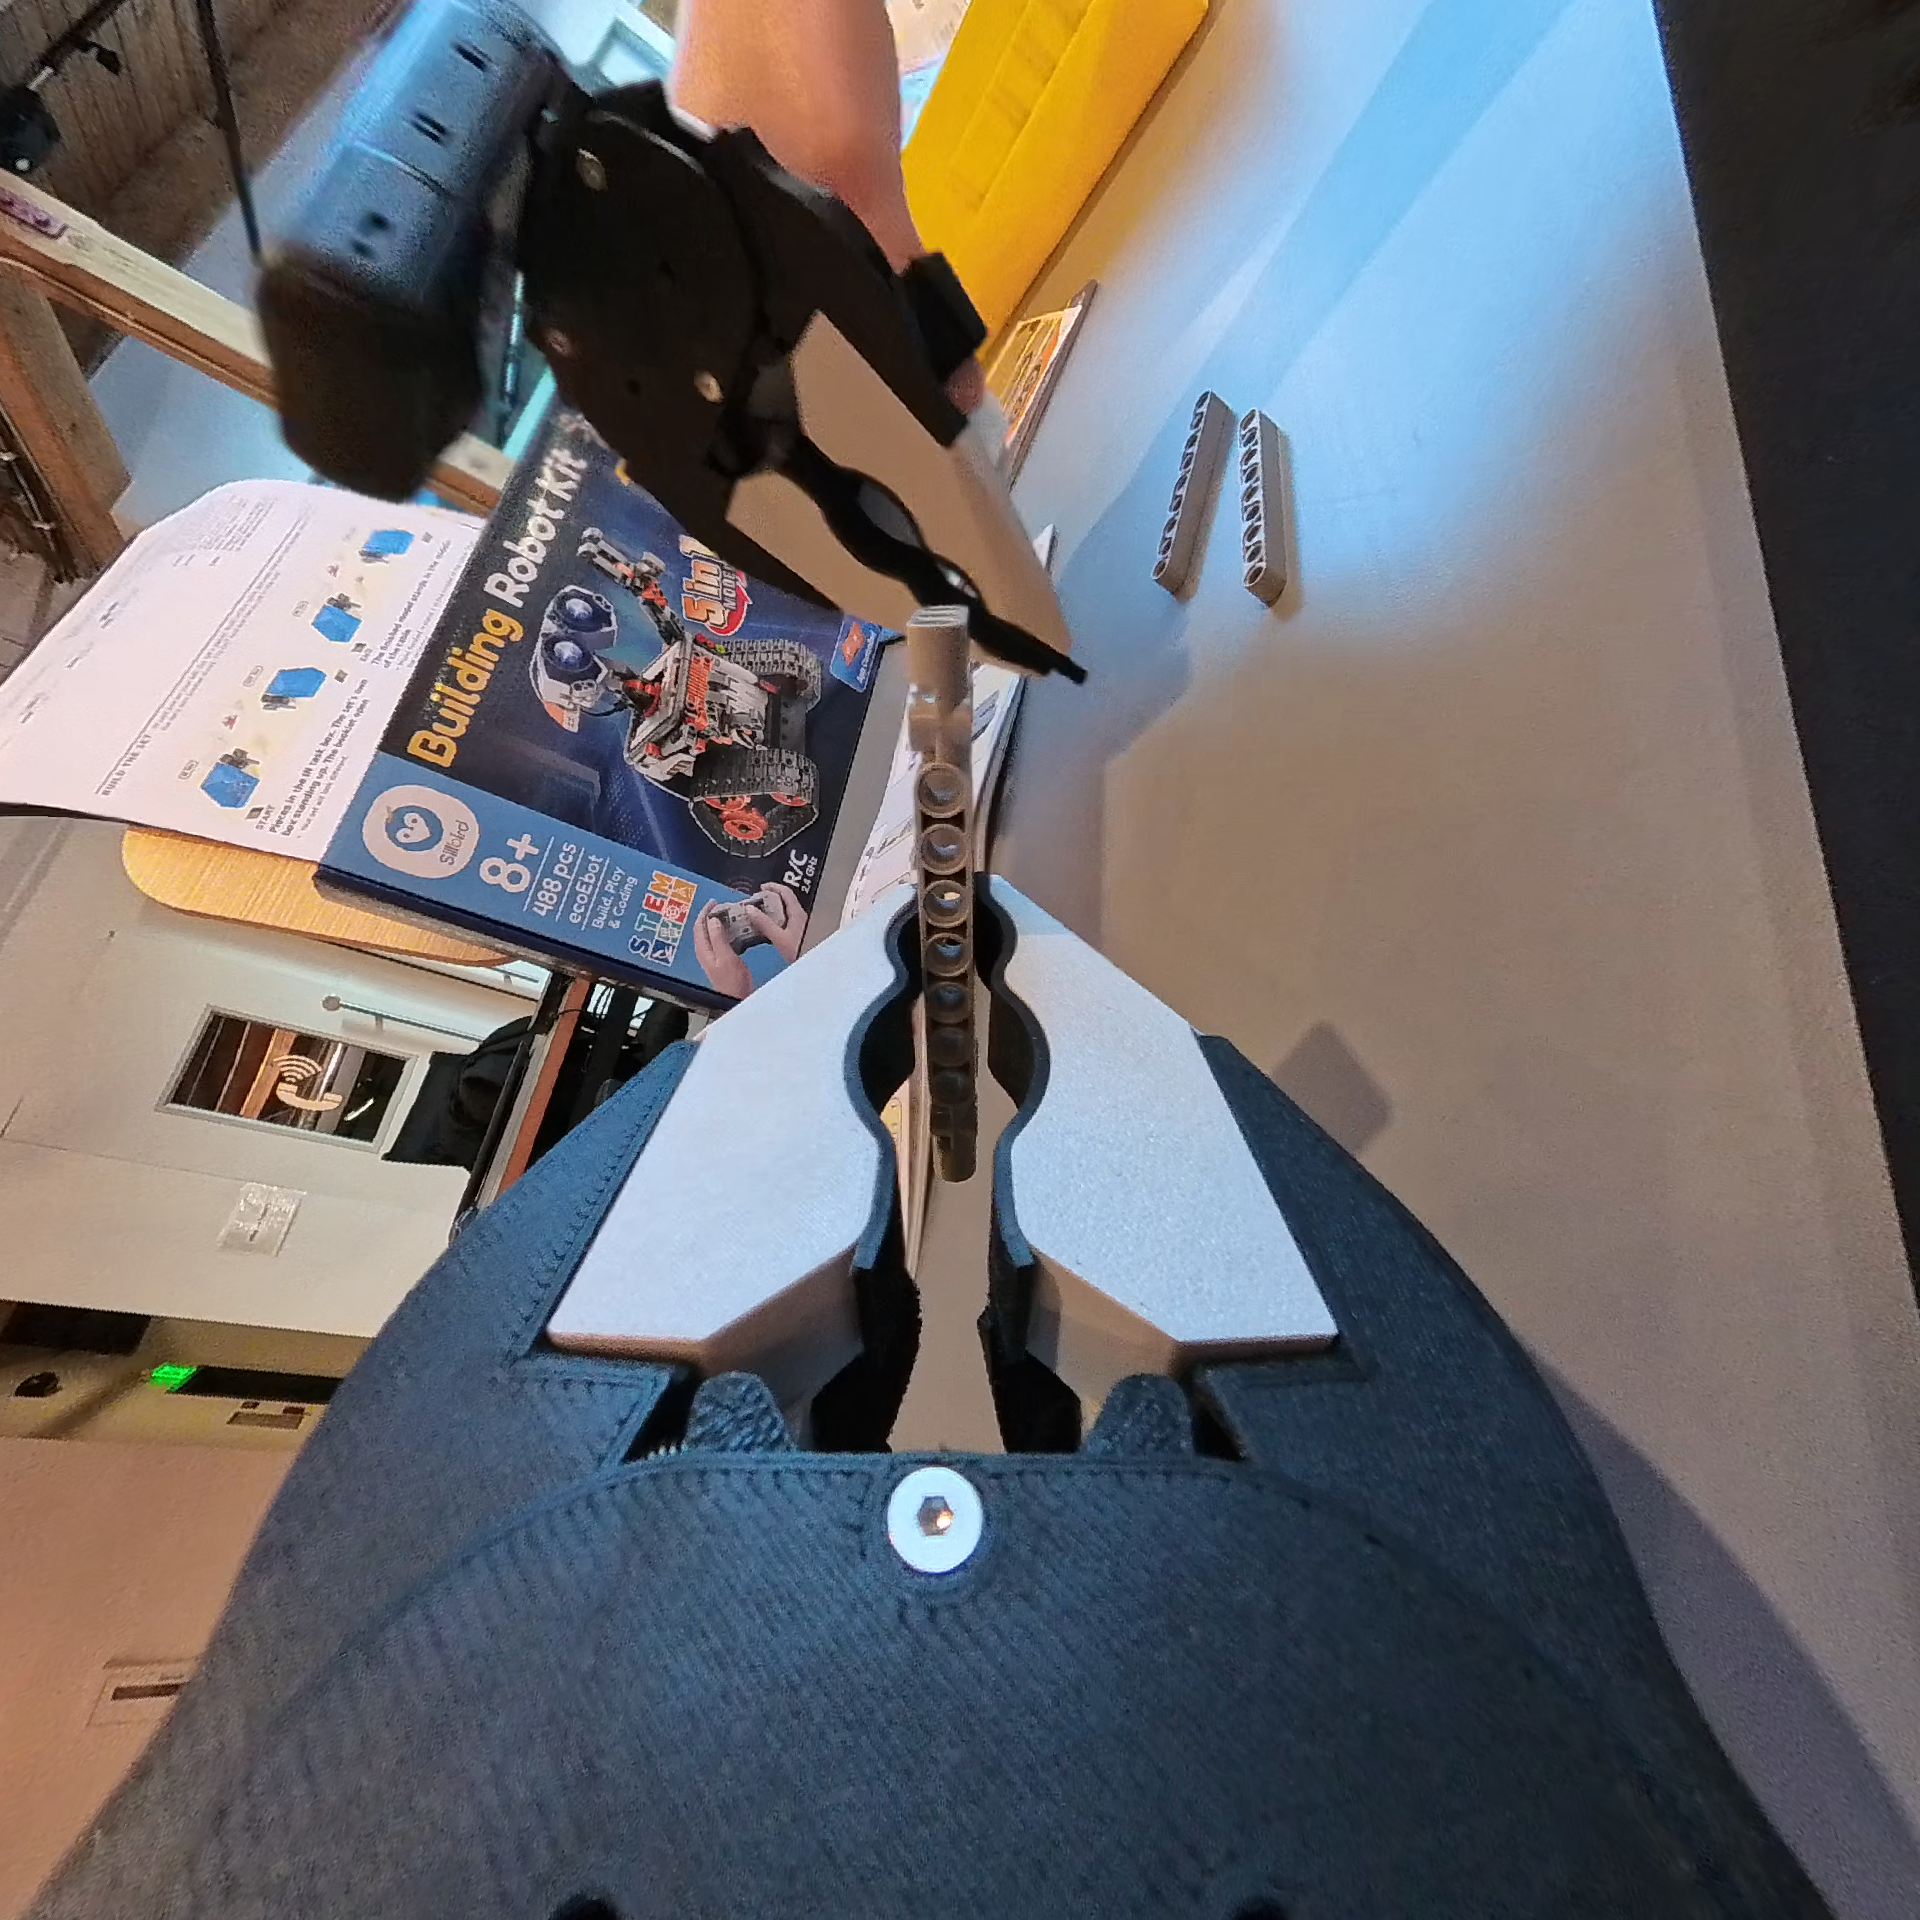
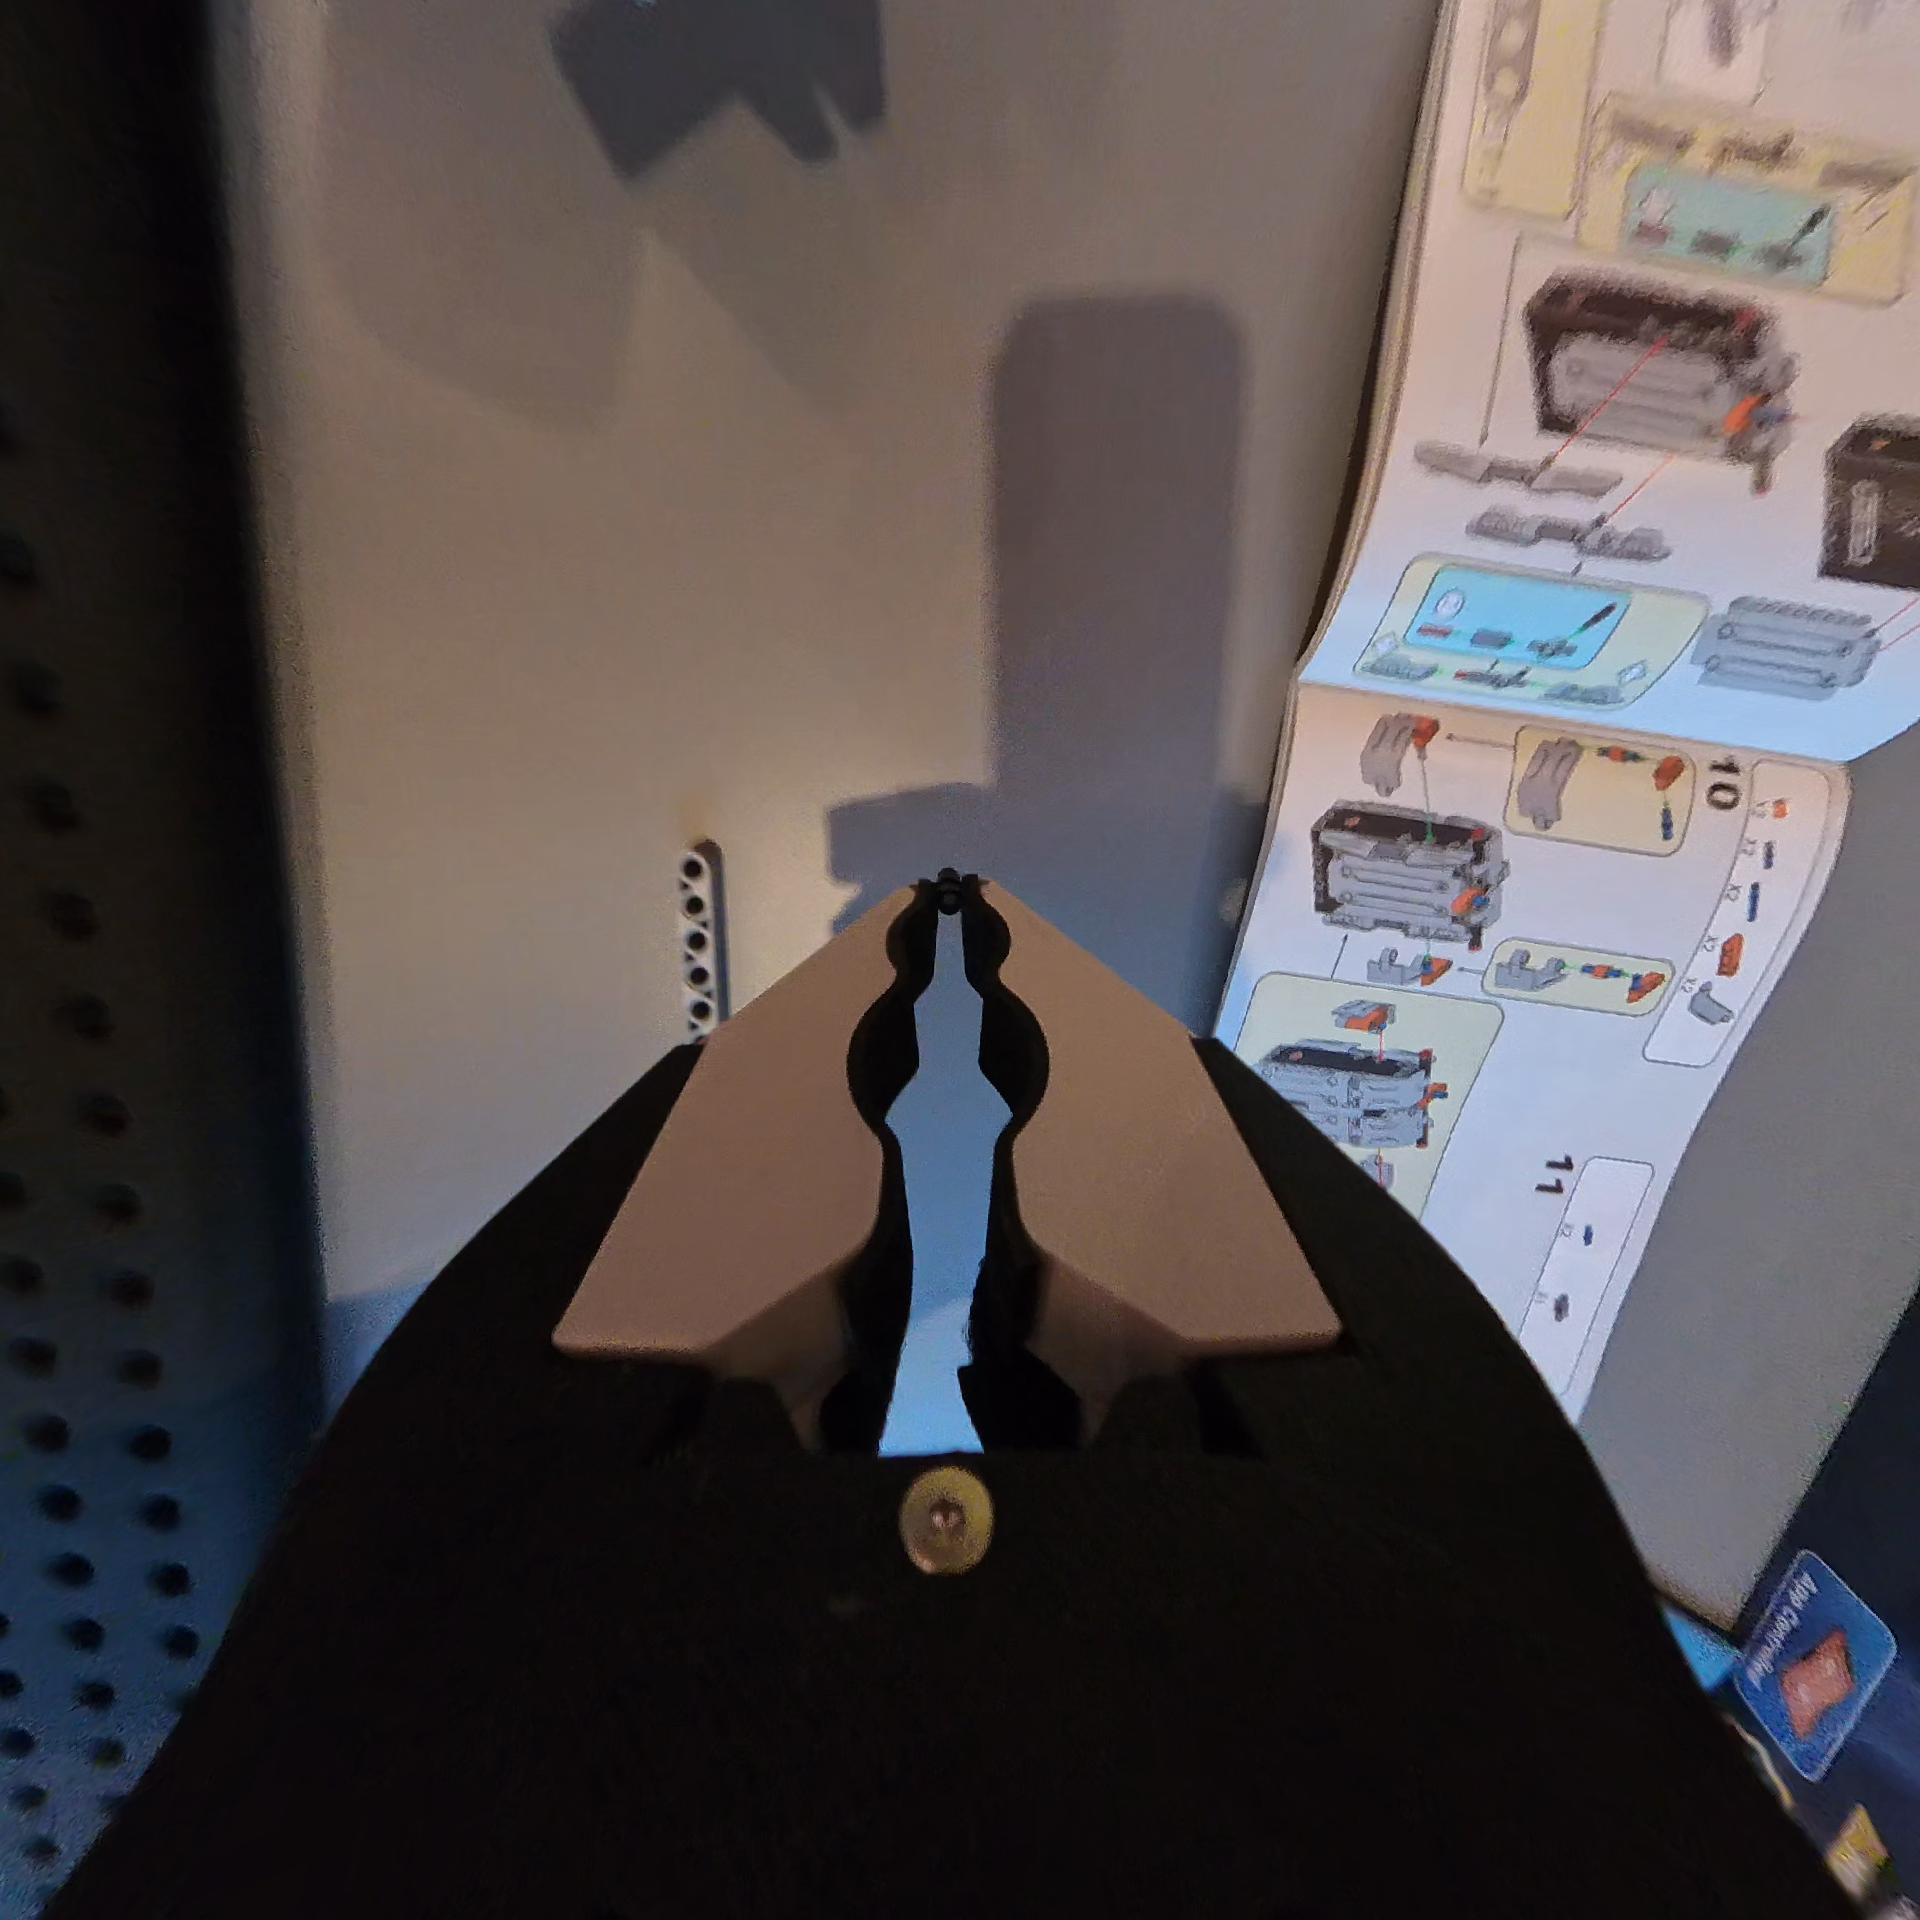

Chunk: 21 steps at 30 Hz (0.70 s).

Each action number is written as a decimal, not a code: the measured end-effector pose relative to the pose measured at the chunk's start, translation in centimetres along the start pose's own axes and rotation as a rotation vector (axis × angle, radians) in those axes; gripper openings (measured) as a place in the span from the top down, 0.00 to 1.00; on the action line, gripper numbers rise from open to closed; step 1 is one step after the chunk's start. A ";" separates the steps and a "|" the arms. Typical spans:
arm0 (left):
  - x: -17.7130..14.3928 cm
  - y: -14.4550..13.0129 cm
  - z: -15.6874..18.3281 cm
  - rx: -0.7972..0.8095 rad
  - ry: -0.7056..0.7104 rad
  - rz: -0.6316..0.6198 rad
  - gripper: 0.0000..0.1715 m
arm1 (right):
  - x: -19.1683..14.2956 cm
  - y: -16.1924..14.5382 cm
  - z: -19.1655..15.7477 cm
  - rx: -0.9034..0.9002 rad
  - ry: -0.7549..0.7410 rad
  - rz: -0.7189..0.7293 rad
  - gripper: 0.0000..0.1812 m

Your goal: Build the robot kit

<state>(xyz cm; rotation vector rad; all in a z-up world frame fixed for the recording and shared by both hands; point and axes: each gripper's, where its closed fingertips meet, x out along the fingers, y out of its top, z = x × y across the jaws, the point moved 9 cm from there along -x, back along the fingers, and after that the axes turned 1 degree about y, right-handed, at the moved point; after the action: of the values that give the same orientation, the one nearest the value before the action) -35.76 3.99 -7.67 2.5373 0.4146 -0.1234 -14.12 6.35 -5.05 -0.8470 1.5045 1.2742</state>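
My left gripper (image 1: 948, 914) is shut on a grey holed beam (image 1: 943, 914) that sticks out past its tips, with a light grey connector piece (image 1: 938, 675) on the beam's far end. My right gripper (image 2: 948, 891) is shut on a small black pin (image 2: 948, 891) at its very tips. In the left wrist view the right gripper (image 1: 1055, 665) hangs just beyond the connector, its black pin (image 1: 1062, 668) a little to the right of it, not touching. A hand (image 1: 831, 125) holds that gripper.
Two grey holed beams (image 1: 1184, 494) (image 1: 1262, 504) lie on the white table (image 1: 1455, 831); one beam (image 2: 701, 935) shows in the right wrist view. A blue kit box (image 1: 623, 748), an open instruction booklet (image 2: 1558, 727), a yellow tray (image 1: 1039, 135) and a dark perforated panel (image 2: 83, 1039) are around. The dark perforated panel (image 2: 83, 1039) lies around 15 centimeters away from my right fingertips.
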 end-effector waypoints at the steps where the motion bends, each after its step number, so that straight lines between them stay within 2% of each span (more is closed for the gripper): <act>1: 0.0 0.0 0.1 0.003 -0.004 0.000 0.97 | -0.6 0.5 -0.2 0.007 0.005 0.040 0.98; 5: 0.2 0.1 0.4 0.020 -0.027 0.004 0.98 | -3.9 3.8 -2.4 0.019 0.094 0.227 0.98; 10: 0.5 0.2 1.0 0.082 -0.028 0.000 0.98 | -7.0 8.2 -5.6 -0.070 0.111 0.291 0.98; 14: 0.8 0.2 1.7 0.123 -0.055 -0.004 0.98 | -6.0 10.5 -6.4 -0.122 0.211 0.318 0.98; 16: 0.8 0.4 1.8 0.147 -0.054 -0.001 0.97 | -4.9 10.7 -6.0 -0.106 0.258 0.242 0.98; 21: 0.8 0.7 1.9 0.165 -0.042 0.021 0.98 | -3.3 10.2 -5.2 -0.095 0.389 0.292 0.98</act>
<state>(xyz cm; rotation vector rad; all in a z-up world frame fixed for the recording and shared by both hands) -34.78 2.59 -8.98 2.6952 0.3747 -0.2103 -23.76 3.27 1.29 -1.0061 1.9437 1.4598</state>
